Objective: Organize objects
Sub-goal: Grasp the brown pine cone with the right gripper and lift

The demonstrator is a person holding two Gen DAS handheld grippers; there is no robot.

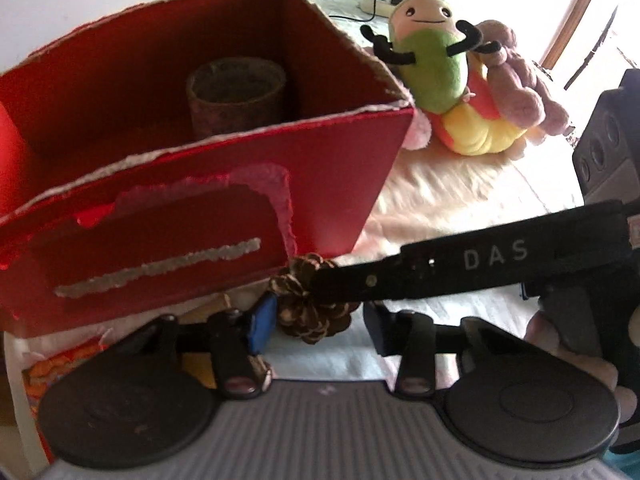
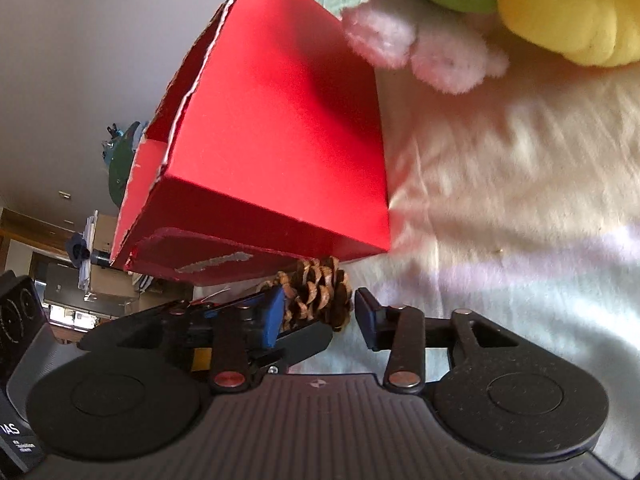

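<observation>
A brown pine cone [image 1: 312,308] lies on the cream cloth against the front of a torn red cardboard box [image 1: 200,216], which holds a brown cylinder [image 1: 236,96]. My left gripper [image 1: 320,326] is open around the cone; its blue left pad touches the scales and a gap shows on the right. One black finger of the right gripper [image 1: 460,264] reaches in from the right onto the cone. In the right wrist view the pine cone [image 2: 320,296] sits between the pads of my right gripper [image 2: 320,316], open, with a thin gap at the right pad. The red box [image 2: 280,120] rises behind.
A green, yellow and orange plush caterpillar [image 1: 440,72] and a pink plush [image 1: 516,84] lie right of the box. A power strip with cables [image 1: 376,0] is behind them. A bright printed packet [image 1: 60,364] lies at the lower left. Cream cloth [image 2: 500,180] spreads to the right.
</observation>
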